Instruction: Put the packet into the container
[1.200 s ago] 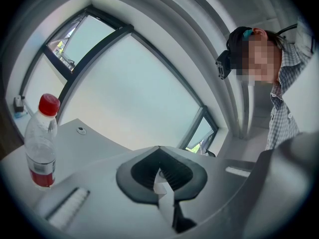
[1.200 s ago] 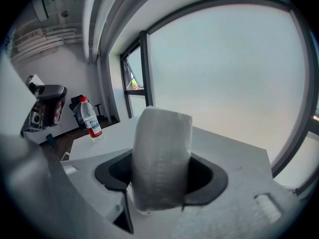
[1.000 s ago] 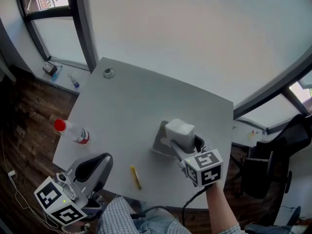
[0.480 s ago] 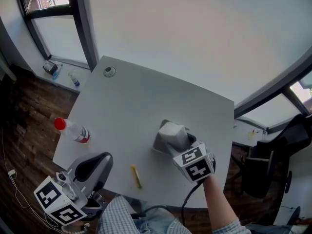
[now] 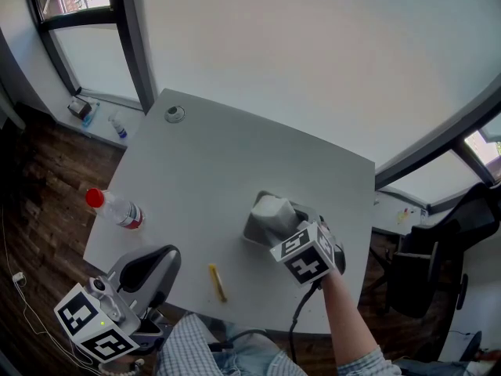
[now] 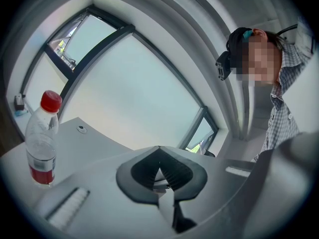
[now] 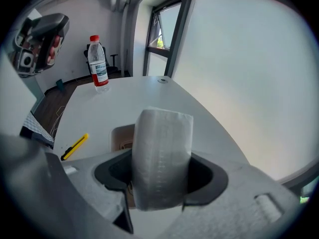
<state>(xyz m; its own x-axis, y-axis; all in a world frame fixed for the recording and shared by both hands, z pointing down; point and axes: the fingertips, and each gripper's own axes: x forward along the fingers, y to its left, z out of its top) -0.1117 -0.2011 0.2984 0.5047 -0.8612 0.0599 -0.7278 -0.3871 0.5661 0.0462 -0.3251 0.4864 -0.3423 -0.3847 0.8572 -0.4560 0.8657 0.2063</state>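
The white wrapped packet point(image 5: 273, 209) point(image 7: 162, 156) stands upright between the jaws of my right gripper point(image 5: 286, 224) point(image 7: 162, 177), which is shut on it and points steeply down. Just under it is the small grey container point(image 5: 254, 232) on the table; in the right gripper view a corner of the container point(image 7: 121, 136) shows left of the packet. Whether the packet touches the container's floor is hidden. My left gripper point(image 5: 147, 271) point(image 6: 159, 169) hovers level at the table's near left edge, its tips together with nothing held.
A clear bottle with a red cap point(image 5: 114, 209) point(image 7: 98, 62) point(image 6: 41, 137) is near the grey table's point(image 5: 203, 163) left edge. A yellow cutter point(image 5: 217, 283) point(image 7: 75, 146) lies near the front edge. A cable port point(image 5: 174, 114) sits at the far corner. Dark chairs point(image 5: 427, 272) stand right.
My right gripper has sunk toward the container and rolled, so its marker cube now covers more of the packet. The left gripper, bottle and cutter have not moved.
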